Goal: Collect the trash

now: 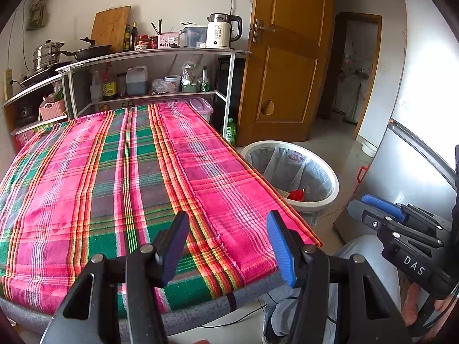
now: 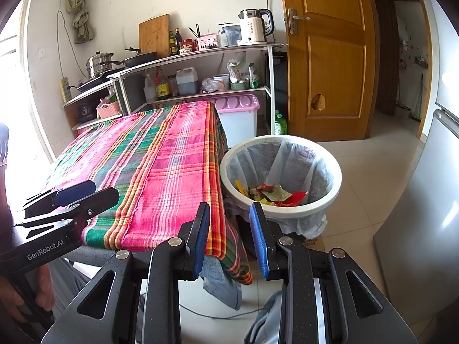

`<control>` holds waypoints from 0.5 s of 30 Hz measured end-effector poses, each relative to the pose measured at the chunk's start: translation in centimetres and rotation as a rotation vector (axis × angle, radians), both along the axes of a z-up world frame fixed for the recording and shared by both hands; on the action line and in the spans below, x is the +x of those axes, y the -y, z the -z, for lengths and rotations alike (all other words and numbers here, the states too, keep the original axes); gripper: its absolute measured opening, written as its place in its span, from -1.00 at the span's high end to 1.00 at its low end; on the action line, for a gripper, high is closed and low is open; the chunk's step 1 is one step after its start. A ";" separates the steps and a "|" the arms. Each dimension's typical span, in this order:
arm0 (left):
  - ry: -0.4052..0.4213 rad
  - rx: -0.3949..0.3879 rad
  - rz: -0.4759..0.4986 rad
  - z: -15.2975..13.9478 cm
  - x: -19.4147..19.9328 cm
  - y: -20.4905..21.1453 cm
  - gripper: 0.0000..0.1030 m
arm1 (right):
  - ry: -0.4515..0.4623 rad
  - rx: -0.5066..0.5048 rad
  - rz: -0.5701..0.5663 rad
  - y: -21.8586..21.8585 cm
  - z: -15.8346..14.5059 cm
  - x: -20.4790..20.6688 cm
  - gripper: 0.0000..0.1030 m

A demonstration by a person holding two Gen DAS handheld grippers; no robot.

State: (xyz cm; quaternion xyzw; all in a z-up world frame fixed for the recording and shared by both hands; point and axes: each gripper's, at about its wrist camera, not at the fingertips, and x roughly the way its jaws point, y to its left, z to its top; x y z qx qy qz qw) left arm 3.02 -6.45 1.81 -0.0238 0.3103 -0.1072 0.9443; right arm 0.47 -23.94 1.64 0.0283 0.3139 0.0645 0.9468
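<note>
A white trash bin (image 2: 315,205) with a clear liner stands on the floor at the table's right side; it also shows in the left wrist view (image 1: 321,200). Wrappers and scraps (image 2: 275,193) lie inside it. The table wears a pink and green plaid cloth (image 1: 129,177) with nothing on it. My left gripper (image 1: 226,246) is open and empty above the table's near edge. My right gripper (image 2: 229,235) is open and empty over the table's near right corner, just short of the bin. Each gripper shows in the other's view.
A shelf unit (image 1: 149,57) with pots, bottles and a kettle (image 1: 222,30) stands behind the table. A wooden door (image 2: 330,57) is open at the back right. A silver fridge (image 2: 424,229) stands at the right. A lidded plastic box (image 2: 238,114) sits behind the bin.
</note>
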 end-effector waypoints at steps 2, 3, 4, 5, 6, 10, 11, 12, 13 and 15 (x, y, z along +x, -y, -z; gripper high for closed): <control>0.000 0.002 -0.001 0.0 0.0 0.0 -0.13 | -0.001 -0.001 0.000 0.0 0.0 0.0 0.42; 0.000 0.002 -0.001 0.0 0.0 0.1 -0.13 | 0.000 -0.001 -0.001 0.0 0.0 0.0 0.42; 0.000 0.002 -0.001 0.0 0.0 0.1 -0.13 | 0.000 -0.001 0.000 0.0 0.0 0.0 0.42; 0.000 0.002 -0.001 0.0 0.0 0.1 -0.13 | 0.000 -0.001 0.000 0.0 0.0 0.0 0.42; 0.000 0.004 -0.001 0.0 0.0 0.1 -0.13 | 0.000 -0.001 0.000 0.0 0.0 0.0 0.42; 0.000 0.003 -0.001 0.0 0.0 0.1 -0.13 | 0.001 -0.001 0.000 0.0 0.0 0.0 0.42; 0.002 0.004 -0.001 -0.1 0.0 0.1 -0.13 | 0.001 -0.001 0.000 0.0 0.0 0.0 0.42; 0.002 0.005 -0.001 -0.1 0.0 0.1 -0.13 | 0.001 -0.001 0.000 0.0 0.0 0.0 0.42; 0.002 0.005 -0.001 -0.1 0.0 0.1 -0.13 | 0.000 -0.001 0.000 0.0 0.0 0.0 0.42; 0.002 0.002 0.000 -0.1 0.0 0.1 -0.13 | 0.001 -0.002 0.000 0.0 0.0 0.0 0.42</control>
